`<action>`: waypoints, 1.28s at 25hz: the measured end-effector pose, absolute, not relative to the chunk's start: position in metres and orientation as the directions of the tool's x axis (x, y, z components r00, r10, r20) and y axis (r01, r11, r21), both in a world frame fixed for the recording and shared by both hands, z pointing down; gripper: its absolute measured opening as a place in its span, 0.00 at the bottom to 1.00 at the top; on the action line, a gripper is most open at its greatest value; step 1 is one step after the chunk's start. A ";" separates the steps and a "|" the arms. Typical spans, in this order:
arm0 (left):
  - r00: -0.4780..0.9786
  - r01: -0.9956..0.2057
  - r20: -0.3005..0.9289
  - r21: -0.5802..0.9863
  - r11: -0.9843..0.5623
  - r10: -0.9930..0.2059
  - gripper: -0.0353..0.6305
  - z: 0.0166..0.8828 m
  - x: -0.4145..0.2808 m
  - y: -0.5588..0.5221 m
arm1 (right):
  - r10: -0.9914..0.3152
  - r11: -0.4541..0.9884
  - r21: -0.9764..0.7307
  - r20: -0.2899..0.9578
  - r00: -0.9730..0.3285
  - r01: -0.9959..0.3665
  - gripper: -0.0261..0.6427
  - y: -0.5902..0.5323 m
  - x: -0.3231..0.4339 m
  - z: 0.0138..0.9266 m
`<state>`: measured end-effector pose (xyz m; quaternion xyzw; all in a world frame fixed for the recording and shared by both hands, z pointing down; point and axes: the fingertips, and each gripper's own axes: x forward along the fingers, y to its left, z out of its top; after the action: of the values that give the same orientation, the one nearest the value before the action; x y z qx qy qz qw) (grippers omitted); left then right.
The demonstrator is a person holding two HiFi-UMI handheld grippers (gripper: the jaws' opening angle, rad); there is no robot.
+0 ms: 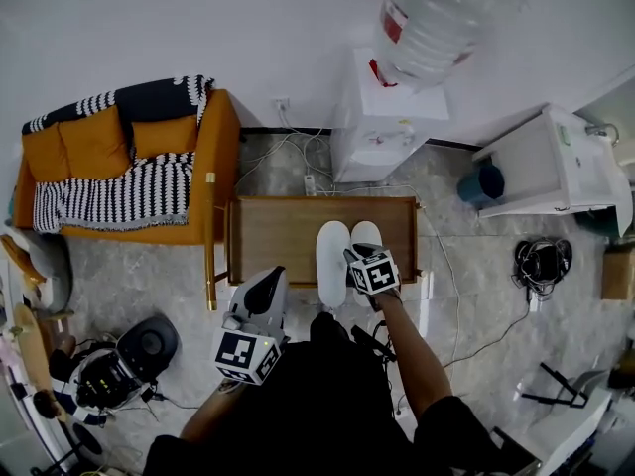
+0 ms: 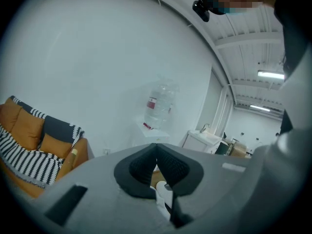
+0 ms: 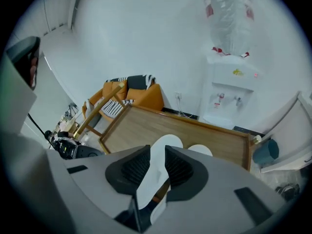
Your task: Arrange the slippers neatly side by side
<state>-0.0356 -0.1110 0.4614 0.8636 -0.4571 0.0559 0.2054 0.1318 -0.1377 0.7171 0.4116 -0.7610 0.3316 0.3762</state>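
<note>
Head view shows the wooden table point(image 1: 278, 241) carrying two white slippers at its near edge, right of the middle, toes toward the far edge. The left slipper point(image 1: 331, 251) and right slipper point(image 1: 366, 234) lie just beside each other. The right gripper point(image 1: 365, 258) hangs over the right slipper's heel, jaws apart, clamping nothing. The left gripper point(image 1: 270, 278) waits by the near edge toward the left corner, jaws together, empty. Best now, I judge: lift straight clear without snagging the heel, then check that toes and heels line up.
</note>
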 end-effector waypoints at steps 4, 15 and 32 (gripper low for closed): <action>0.598 -0.796 0.259 0.300 -0.525 -0.758 0.07 0.453 -0.036 -0.115 | -0.501 0.374 -0.207 0.775 -0.385 -0.904 0.12 -0.143 0.131 0.668; 0.642 -0.762 0.220 0.288 -0.581 -0.734 0.07 0.441 -0.040 -0.115 | -0.767 0.288 -0.211 0.533 -0.357 -0.934 0.08 -0.125 0.115 0.536; 0.648 -0.757 0.215 0.285 -0.588 -0.730 0.07 0.443 -0.048 -0.109 | -0.892 0.204 -0.219 0.359 -0.274 -0.954 0.06 -0.065 0.094 0.486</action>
<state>-0.0476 -0.1086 0.4427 0.8903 -0.4176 0.0374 0.1776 0.0941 -0.0651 0.4859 0.5978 -0.7722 0.2012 0.0769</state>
